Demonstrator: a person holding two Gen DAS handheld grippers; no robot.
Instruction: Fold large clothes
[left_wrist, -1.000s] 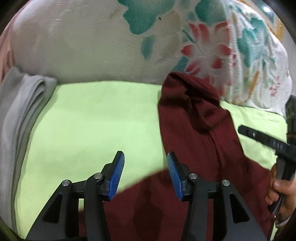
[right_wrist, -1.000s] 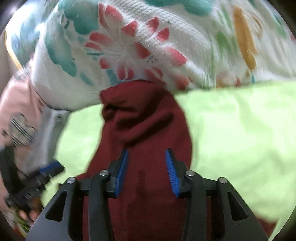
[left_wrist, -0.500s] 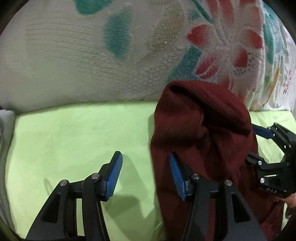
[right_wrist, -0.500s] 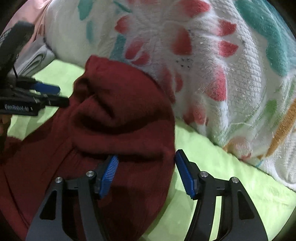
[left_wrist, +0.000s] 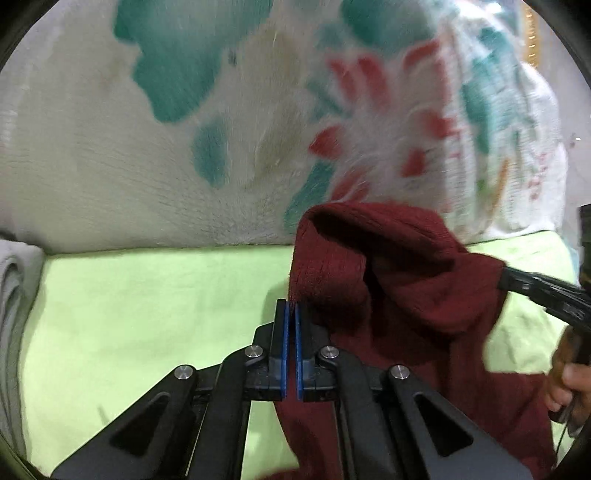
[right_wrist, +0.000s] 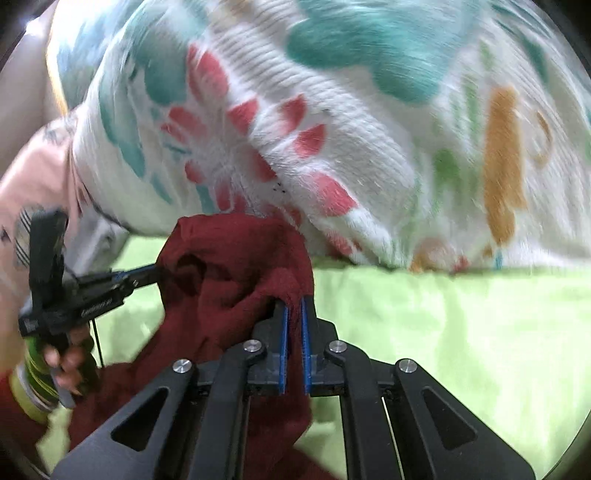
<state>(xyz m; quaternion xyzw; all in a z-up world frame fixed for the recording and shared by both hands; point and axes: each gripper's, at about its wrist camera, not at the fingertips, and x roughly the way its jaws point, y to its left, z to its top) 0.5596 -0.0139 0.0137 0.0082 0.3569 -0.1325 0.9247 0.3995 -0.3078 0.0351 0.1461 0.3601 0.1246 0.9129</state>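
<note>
Over on the left, a grey folded cloth (left_wrist: 14, 295) is lying at the edge of the lime-green sheet (left_wrist: 147, 302). The left gripper (left_wrist: 290, 306) is pinching the near left edge of the maroon garment (left_wrist: 399, 280), its blue pads clenched tight on the fabric. The garment is bunching up mid-sheet, against the floral blanket (left_wrist: 221, 129). On the right, the right gripper (right_wrist: 294, 301) is clamping the garment's other edge.

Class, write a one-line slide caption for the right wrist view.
Right gripper and left gripper each pinch the maroon garment above the green sheet.
</note>
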